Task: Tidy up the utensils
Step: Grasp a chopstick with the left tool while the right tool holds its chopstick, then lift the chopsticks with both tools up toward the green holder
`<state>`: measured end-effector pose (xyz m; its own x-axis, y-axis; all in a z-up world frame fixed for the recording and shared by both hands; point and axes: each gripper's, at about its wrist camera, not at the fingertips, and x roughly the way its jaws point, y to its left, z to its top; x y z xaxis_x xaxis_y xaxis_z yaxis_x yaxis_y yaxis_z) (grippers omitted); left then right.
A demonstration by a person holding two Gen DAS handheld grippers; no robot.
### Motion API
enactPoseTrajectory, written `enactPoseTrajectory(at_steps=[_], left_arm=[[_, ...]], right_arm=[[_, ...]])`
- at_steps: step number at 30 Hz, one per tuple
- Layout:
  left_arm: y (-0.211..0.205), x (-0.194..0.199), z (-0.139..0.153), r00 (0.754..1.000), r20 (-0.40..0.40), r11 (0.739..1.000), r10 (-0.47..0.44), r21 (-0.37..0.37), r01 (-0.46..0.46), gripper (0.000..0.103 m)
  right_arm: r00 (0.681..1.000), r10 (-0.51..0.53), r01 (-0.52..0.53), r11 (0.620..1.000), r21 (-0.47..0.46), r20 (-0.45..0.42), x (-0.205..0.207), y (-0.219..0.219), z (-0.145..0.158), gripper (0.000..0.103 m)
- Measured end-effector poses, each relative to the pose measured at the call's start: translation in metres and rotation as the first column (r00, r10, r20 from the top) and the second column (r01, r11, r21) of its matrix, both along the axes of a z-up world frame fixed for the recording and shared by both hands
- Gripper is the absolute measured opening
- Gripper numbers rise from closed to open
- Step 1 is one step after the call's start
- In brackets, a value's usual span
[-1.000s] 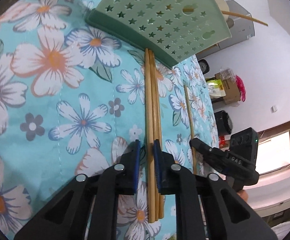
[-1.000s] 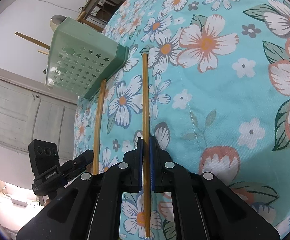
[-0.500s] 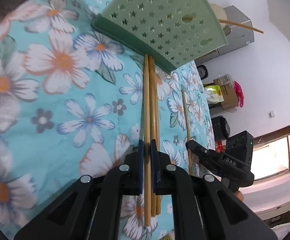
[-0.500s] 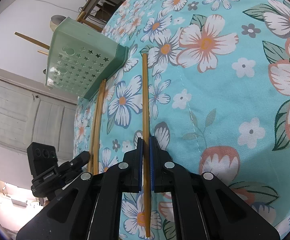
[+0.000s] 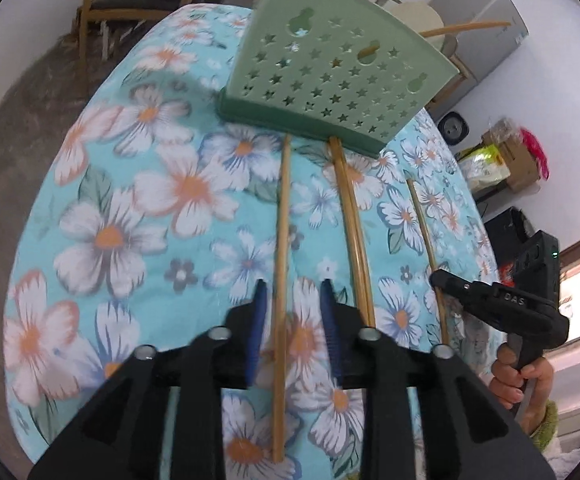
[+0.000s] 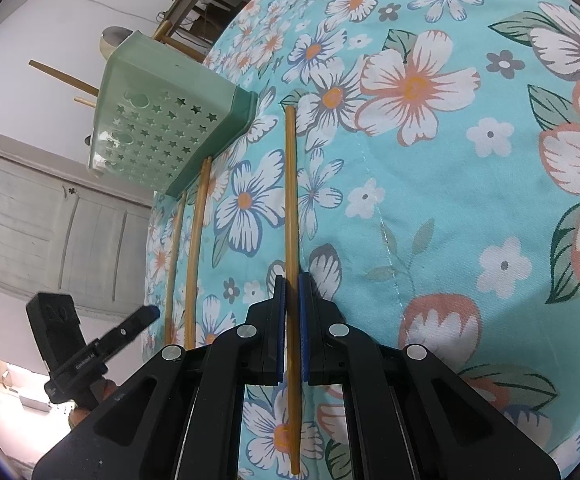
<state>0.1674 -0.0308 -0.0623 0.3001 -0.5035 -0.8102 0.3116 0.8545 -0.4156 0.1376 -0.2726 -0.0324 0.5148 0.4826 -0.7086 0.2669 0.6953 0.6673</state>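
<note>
wooden chopstick (image 5: 281,240) lies between freshly parted left fingers (image 5: 258,320); right fingers (image 6: 279,320) pinch another chopstick (image 6: 290,200).

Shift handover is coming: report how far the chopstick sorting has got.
Done: two chopsticks poke from the green holder. In hand: the right gripper is shut on one chopstick; the left gripper has just been opening its jaws around another chopstick, without pressing it. Left: those two and the pair lying on the floral cloth.
</note>
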Motion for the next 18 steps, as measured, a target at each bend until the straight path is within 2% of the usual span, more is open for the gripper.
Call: enactPoseTrajectory(at_steps=[6,13,15,18], left_arm=[[-0.022,0.036,-0.013,1.000,-0.011,0.993,-0.025,0.113,0.027,0.027],[-0.042,0.079,-0.019,1.000,0.007,0.988,-0.029,0.155,0.028,0.027],[-0.044,0.087,-0.019,1.000,0.010,0.987,-0.021,0.163,0.019,0.024],[-0.045,0.092,-0.018,1.000,0.013,0.986,-0.016,0.168,0.013,0.022]], right_arm=[[1.000,0.001,-0.001,1.000,-0.003,-0.001,0.000,0.000,0.000,0.004],[0.999,0.029,-0.030,0.998,-0.052,-0.015,0.008,0.007,0.007,0.004],[0.999,0.049,-0.050,0.996,-0.077,-0.016,0.014,0.008,0.011,0.007],[0.998,0.067,-0.067,0.990,-0.127,-0.008,0.025,0.012,0.020,0.018]])
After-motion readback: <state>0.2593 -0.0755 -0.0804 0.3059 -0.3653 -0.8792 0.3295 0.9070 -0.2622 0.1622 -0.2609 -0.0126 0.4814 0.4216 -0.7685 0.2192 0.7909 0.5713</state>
